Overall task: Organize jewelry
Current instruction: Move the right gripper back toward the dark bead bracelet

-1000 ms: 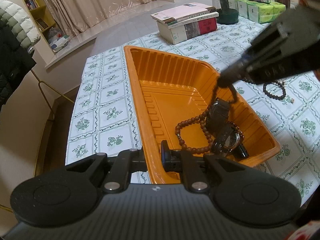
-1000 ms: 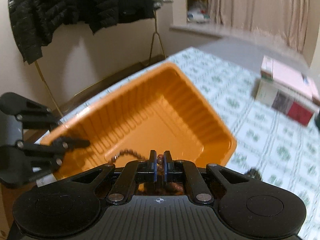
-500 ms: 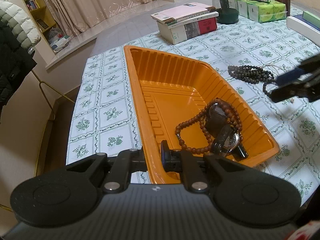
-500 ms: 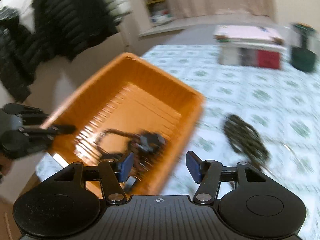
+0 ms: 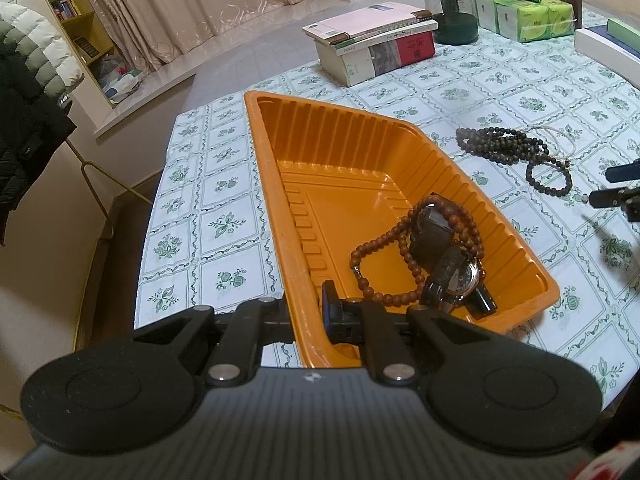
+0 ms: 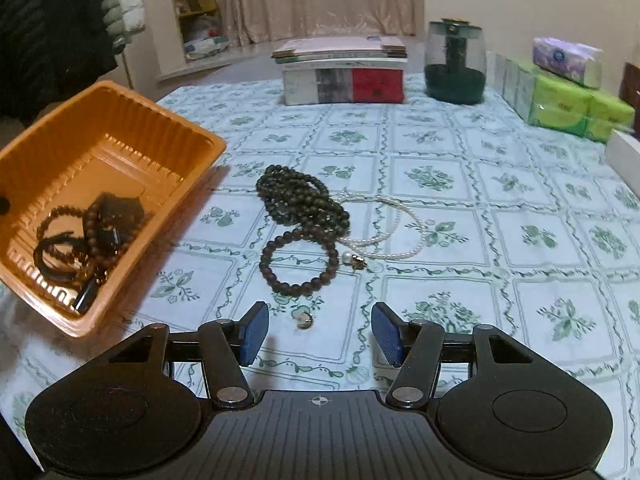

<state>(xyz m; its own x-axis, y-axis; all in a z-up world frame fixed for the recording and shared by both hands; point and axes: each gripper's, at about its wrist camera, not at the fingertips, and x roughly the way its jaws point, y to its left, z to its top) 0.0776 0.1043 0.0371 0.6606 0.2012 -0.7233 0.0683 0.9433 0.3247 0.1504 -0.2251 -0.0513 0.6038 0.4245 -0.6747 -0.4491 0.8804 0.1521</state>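
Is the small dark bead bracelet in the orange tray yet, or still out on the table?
Out. The dark bead bracelet lies on the tablecloth, beside the orange tray, ahead of the open right claw.

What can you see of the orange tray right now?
The orange tray is a glossy, rectangular plastic bin with ribbed walls and a stepped floor, sitting upright at the edge of the tablecloth. The left gripper is shut on its near rim. Inside, at one end, lie a brown bead string and a watch.

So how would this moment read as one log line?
left gripper: shut on tray rim | right gripper: open, empty | dark bracelet: on table
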